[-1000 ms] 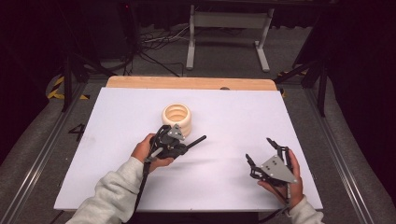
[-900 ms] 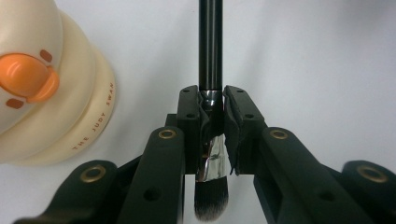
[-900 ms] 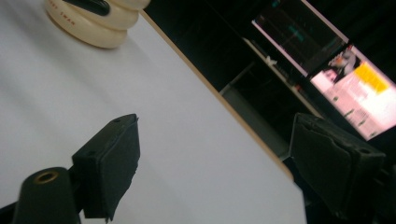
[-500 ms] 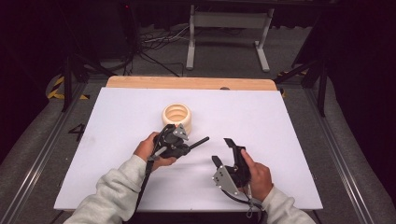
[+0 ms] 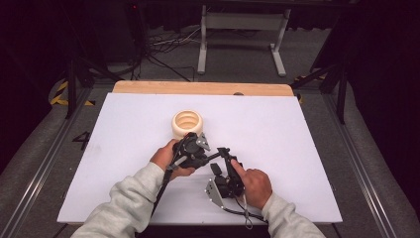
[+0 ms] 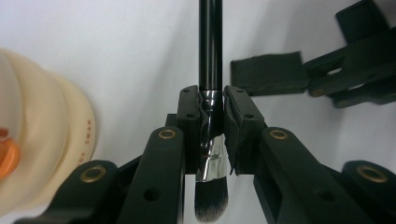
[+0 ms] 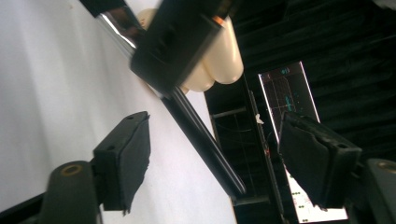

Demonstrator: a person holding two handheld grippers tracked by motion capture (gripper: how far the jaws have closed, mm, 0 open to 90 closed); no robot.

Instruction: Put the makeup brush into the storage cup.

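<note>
A makeup brush with a black handle (image 6: pixel 210 46), a silver ferrule and dark bristles is clamped at the ferrule by my left gripper (image 6: pixel 211 100), which is shut on it. In the high view that left gripper (image 5: pixel 195 151) sits mid-table, the handle (image 5: pixel 212 156) pointing right. My right gripper (image 5: pixel 219 159) is at the handle's free end. In the right gripper view the right gripper (image 7: pixel 219 161) has one pad on each side of the handle (image 7: pixel 201 140), with gaps to both. Its jaws have just been closing and remain open.
A cream ribbed round holder (image 5: pixel 187 123) stands just beyond the left gripper, and something orange (image 6: pixel 7 156) lies inside it. The white table top (image 5: pixel 297 139) has a wooden strip (image 5: pixel 198 88) along its far edge. Dark stands and cables lie beyond.
The right hand has swept left from the table's right side to the brush handle beside the left gripper. The left gripper has barely moved and keeps its hold on the brush.
</note>
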